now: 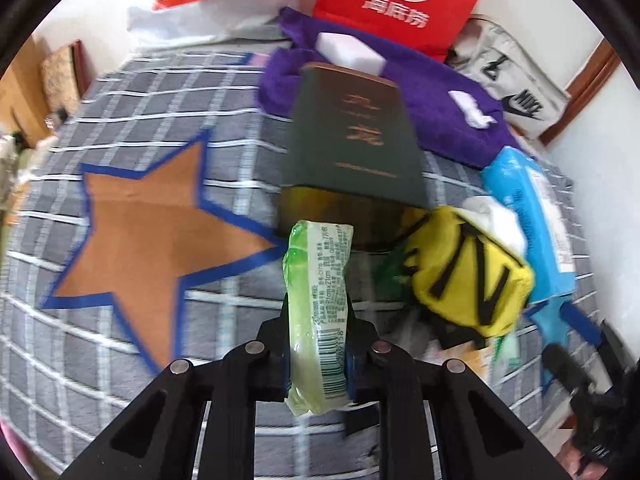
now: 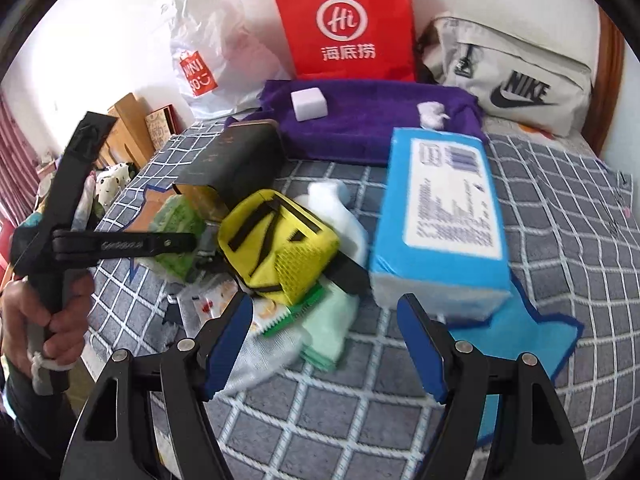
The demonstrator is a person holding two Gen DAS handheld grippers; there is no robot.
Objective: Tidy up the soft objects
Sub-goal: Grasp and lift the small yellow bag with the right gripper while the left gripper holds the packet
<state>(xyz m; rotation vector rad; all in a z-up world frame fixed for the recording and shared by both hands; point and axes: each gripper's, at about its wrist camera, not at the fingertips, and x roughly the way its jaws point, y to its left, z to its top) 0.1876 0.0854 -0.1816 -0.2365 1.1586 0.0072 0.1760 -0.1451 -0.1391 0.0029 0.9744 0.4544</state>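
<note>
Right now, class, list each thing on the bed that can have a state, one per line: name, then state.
Left hand-held gripper: shut on the green tissue pack.
Right hand-held gripper: open, empty.
Dark box: lying on its side, end open.
Blue tissue pack: sealed, lying flat.
Red paper bag: upright.
</note>
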